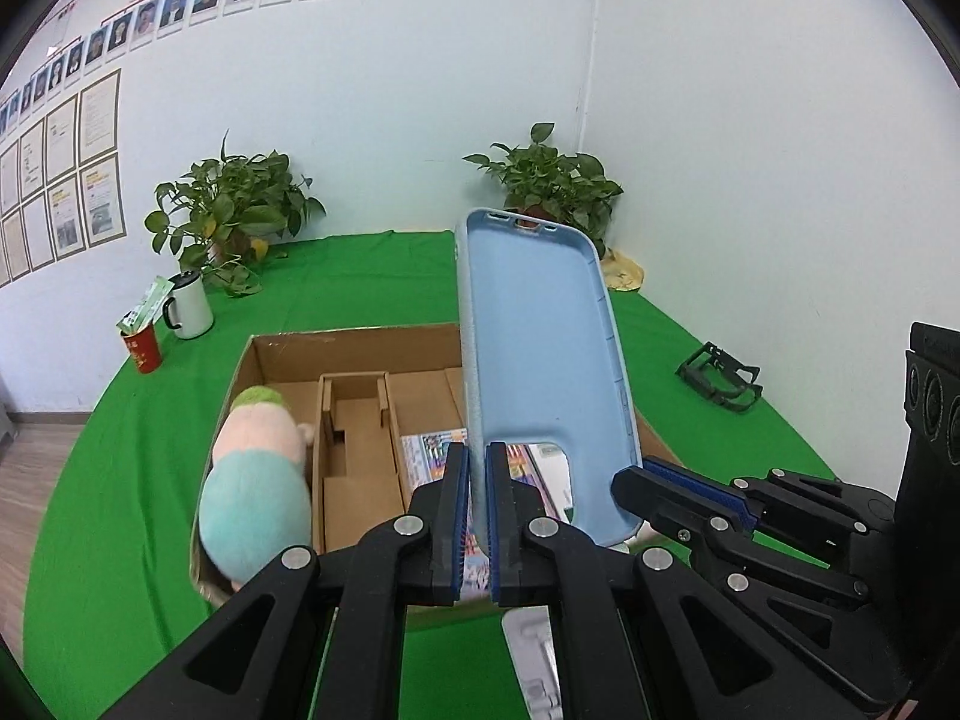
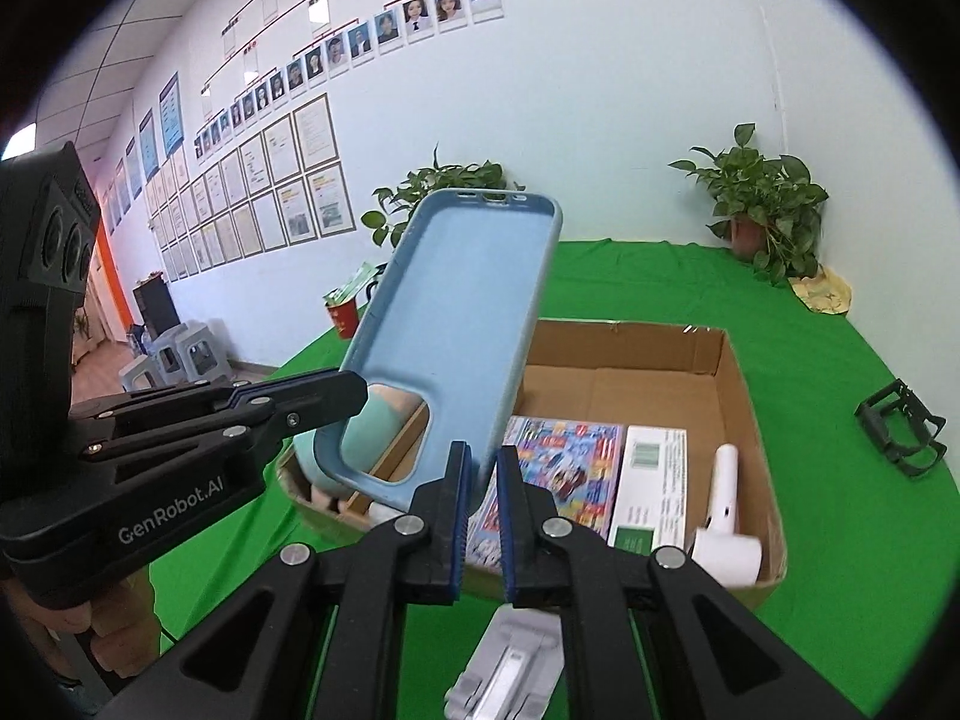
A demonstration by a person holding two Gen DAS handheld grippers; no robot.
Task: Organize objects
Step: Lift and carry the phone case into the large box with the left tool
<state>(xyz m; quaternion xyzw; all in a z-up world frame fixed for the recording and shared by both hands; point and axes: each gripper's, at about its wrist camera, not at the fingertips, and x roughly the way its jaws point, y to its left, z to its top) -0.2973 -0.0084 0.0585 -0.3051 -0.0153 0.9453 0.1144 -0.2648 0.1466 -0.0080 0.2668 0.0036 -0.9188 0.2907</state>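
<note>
A light blue phone case point(image 1: 540, 360) stands upright in the air over a cardboard box point(image 1: 360, 342). My left gripper point(image 1: 477, 516) is shut on the case's left edge near its lower end. My right gripper point(image 2: 480, 510) is shut on the case's point(image 2: 456, 324) lower right edge; it shows in the left wrist view point(image 1: 678, 492) at the case's right side. The left gripper shows in the right wrist view point(image 2: 300, 402) at the case's left side. The box point(image 2: 738, 372) holds a plush toy point(image 1: 258, 480), a colourful booklet point(image 2: 570, 462), a white-green packet point(image 2: 654, 486) and a white device point(image 2: 726, 516).
The green table point(image 1: 150, 480) carries two potted plants point(image 1: 240, 204) point(image 1: 552, 180), a white mug point(image 1: 192, 306), a red cup point(image 1: 141, 348), a black folding stand point(image 1: 720, 378) and a yellow cloth point(image 1: 624, 270). A grey holder point(image 2: 510, 666) lies under the grippers. White walls close the back.
</note>
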